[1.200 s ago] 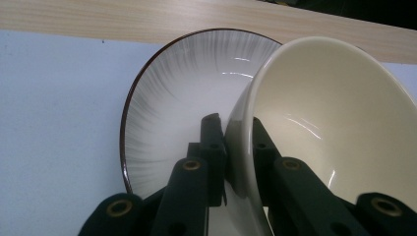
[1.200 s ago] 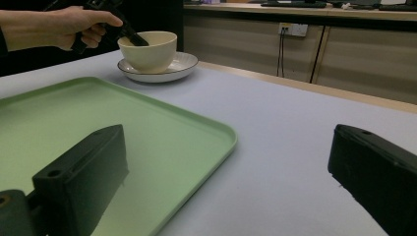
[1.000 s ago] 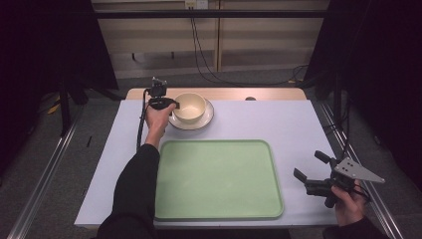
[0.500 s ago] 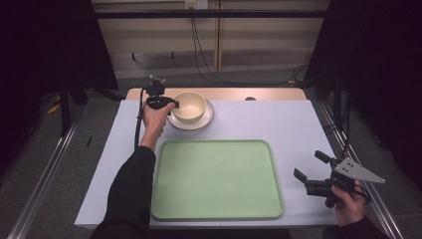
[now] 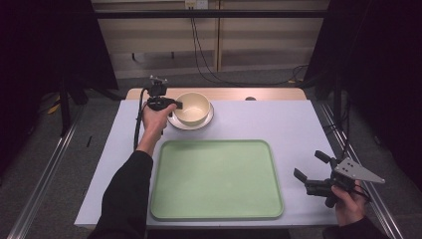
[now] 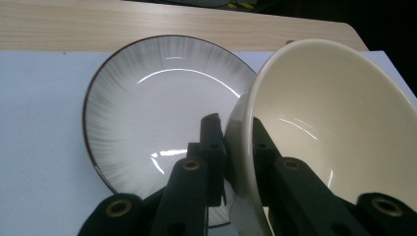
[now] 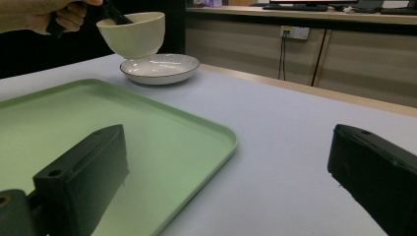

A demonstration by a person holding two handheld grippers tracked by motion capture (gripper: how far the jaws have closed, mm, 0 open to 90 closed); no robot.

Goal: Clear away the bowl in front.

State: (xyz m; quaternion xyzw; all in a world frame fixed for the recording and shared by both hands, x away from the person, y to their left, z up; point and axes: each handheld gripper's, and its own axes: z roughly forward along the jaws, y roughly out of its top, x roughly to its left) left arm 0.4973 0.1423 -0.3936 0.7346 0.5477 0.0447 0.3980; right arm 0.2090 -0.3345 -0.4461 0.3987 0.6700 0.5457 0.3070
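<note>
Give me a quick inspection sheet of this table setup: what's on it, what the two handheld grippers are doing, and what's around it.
Surface: white table, with a bare wooden strip along its far edge.
Job's things: cream bowl lifted clear of the grey-rimmed plate, tilted; empty green tray near the front.
Clutter: nothing seen.
Grippers: left gripper shut on the bowl's rim, one jaw inside and one outside; right gripper open, holding nothing, at the table's front right corner.
Cables: black cable trailing from the left gripper; more cables hanging down the back wall.
Surroundings: wooden panelling behind, dark curtains at the sides, grey floor.
</note>
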